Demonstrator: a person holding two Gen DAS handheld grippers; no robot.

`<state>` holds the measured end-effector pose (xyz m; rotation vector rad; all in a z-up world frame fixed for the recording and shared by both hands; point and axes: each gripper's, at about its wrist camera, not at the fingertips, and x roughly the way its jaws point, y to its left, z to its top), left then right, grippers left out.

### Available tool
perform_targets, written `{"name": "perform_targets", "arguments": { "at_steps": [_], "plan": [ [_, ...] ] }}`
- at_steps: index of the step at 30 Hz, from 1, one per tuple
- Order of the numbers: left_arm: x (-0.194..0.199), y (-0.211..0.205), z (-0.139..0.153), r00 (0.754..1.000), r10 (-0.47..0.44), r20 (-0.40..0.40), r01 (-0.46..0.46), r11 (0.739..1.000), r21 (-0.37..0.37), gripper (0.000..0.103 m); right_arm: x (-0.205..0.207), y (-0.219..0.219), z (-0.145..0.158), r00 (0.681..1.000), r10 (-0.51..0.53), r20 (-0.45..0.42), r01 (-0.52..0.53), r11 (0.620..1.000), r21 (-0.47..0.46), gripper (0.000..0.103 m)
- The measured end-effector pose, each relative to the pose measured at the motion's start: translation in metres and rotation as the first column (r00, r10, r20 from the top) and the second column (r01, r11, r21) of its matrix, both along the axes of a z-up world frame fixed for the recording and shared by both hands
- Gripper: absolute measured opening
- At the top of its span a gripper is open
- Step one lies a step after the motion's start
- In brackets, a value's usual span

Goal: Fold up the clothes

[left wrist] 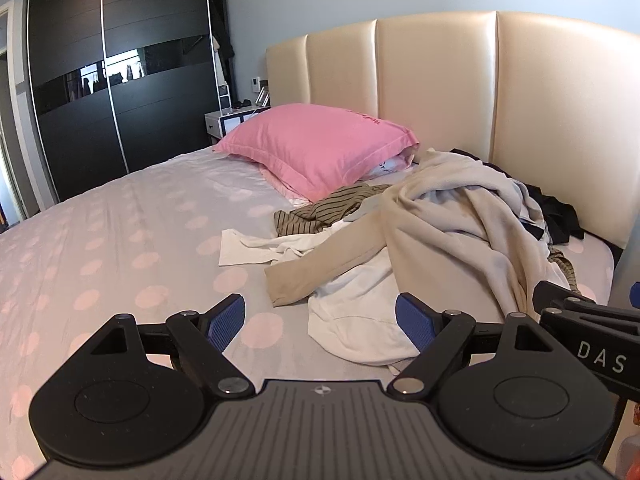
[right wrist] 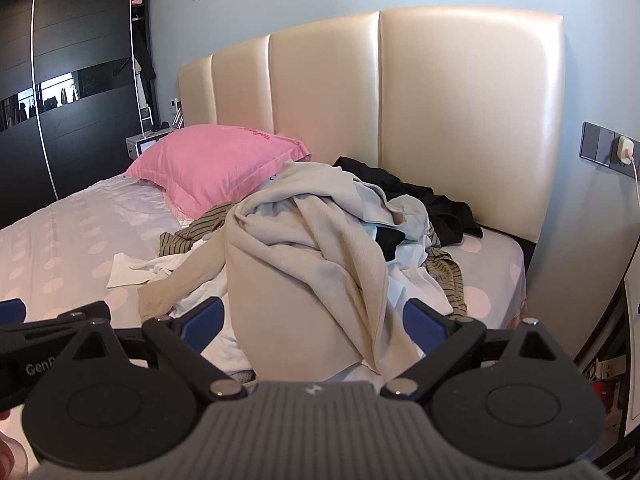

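Left wrist: left hand-held gripper [left wrist: 320, 322] released, tilted down | right hand-held gripper [right wrist: 314, 320] released over clothes pile [right wrist: 304, 248]

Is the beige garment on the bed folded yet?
No. The beige garment lies crumpled atop the clothes pile, one sleeve trailing across the sheet.

A pink pillow [left wrist: 320, 144] lies on the far part of the spotted bedsheet [left wrist: 120, 248], against the cream headboard [left wrist: 440, 80]; a dark wardrobe [left wrist: 116, 72] stands far left.
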<state>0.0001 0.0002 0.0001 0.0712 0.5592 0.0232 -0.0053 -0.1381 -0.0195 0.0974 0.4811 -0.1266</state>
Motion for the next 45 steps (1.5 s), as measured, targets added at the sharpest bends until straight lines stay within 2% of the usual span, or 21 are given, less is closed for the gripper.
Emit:
{"name": "perform_targets", "arguments": {
  "at_steps": [14, 45],
  "plan": [
    [0.0043, -0.0064, -0.0008, 1.000, 0.010, -0.022, -0.010, 1.000, 0.015, 0.083, -0.0016, 0.0008, 0.0019, 1.000, 0.007, -0.004, -0.007, 1.000, 0.007, 0.097],
    [0.0035, 0.0004, -0.0019, 0.999, 0.027, -0.039, -0.027, 1.000, -0.003, 0.083, -0.0023, 0.0028, 0.0006, 1.000, 0.013, -0.001, -0.013, 1.000, -0.003, 0.097]
  ]
}}
